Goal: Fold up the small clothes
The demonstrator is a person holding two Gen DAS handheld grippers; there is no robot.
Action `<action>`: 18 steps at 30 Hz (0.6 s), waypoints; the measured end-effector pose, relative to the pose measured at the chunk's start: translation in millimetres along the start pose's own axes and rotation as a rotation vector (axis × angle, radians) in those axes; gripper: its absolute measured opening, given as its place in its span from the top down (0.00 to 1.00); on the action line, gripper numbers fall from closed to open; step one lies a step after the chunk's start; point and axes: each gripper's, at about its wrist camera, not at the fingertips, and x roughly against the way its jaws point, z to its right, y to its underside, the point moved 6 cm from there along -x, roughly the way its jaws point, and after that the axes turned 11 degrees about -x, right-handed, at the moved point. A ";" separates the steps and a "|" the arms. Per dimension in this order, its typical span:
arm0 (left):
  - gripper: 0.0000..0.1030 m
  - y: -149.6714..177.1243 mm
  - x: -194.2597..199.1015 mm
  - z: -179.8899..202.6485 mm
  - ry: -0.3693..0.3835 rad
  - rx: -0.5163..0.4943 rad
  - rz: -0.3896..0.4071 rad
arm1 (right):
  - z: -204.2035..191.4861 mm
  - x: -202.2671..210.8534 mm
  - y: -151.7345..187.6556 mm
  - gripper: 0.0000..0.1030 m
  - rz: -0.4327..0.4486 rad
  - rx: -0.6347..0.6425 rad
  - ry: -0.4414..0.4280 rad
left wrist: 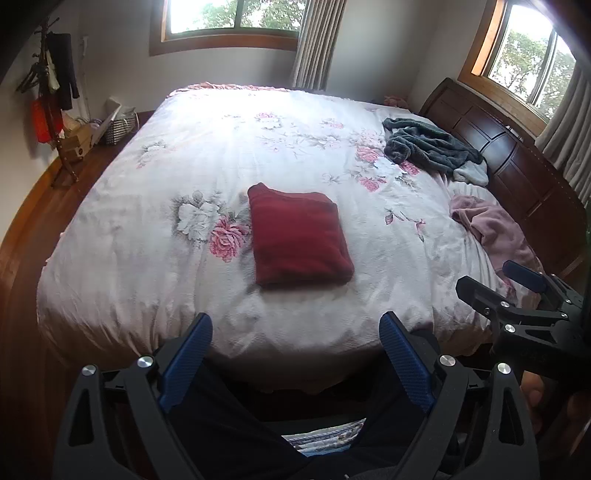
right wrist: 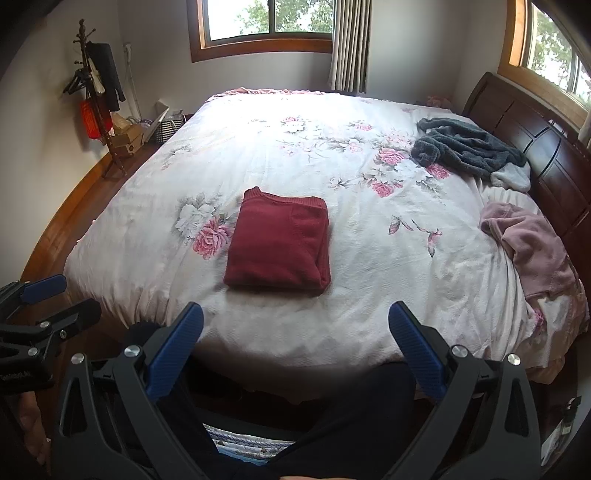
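Bed (left wrist: 155, 236), one: covered by a white quilt printed with pink and grey flowers, a dark wooden headboard (left wrist: 517, 162) along its right side.

Windows, two: one (right wrist: 266, 22) in the far wall, one (right wrist: 550, 48) above the headboard, each with a wooden frame and a grey curtain beside it.

Coat stand (right wrist: 94, 96), one: in the far left corner, hung with dark and red items (too small to tell apart).

Garments on the quilt, three:
- dark red sweater (right wrist: 279, 245), folded into a neat square, lying flat near the middle of the bed toward the near edge;
- grey fleece garment (right wrist: 469, 147), loose and crumpled, by the headboard, a pale piece at its right end;
- pink garment (right wrist: 532, 243), loose and crumpled, at the right edge, nearer than the grey one.

Grippers, two: left gripper (left wrist: 295, 354) and right gripper (right wrist: 295, 347), both held off the near edge of the bed, above the person's dark trousers. Each has its two blue-padded fingers spread wide apart with nothing between them. Neither touches any garment; the red sweater lies ahead of both.
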 end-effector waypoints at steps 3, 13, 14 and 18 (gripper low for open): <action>0.11 0.6 0.4 1.6 -0.001 0.000 0.001 | -1.3 -0.3 0.1 0.03 0.001 -0.001 0.000; 0.11 -3.3 2.0 4.2 -0.007 -0.009 0.005 | -3.5 -1.0 -1.3 0.03 0.003 0.000 0.000; 0.11 -4.0 2.0 3.9 -0.007 -0.010 0.005 | -3.7 -1.2 -1.4 0.03 0.003 -0.001 -0.002; 0.11 -5.1 2.1 2.9 -0.007 -0.011 0.008 | -4.6 -3.0 -4.5 0.03 0.004 0.004 0.001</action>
